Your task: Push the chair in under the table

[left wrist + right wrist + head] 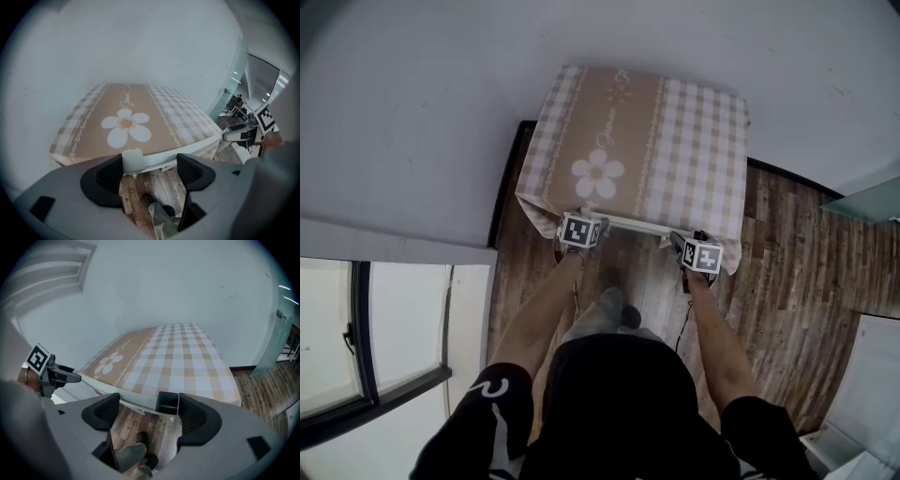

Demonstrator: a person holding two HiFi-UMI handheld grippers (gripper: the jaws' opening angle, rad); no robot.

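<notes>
A table under a beige checked cloth with a white daisy [647, 141] stands against the wall. The chair's white back rail [633, 225] shows just at the table's near edge, the seat hidden beneath the cloth. My left gripper [579, 232] is at the rail's left end and my right gripper [698, 251] at its right end. In the left gripper view the jaws stand wide apart, with the chair's white corner [132, 161] against the left pad. In the right gripper view the chair's corner [167, 403] sits by the right pad, the jaws also wide apart.
Dark wood floor [787, 272] surrounds the table, with a dark baseboard [508, 178] along the white wall. A window [366, 337] lies at the left and a glass partition [872, 199] at the right. The person's shoes [614, 305] stand just behind the chair.
</notes>
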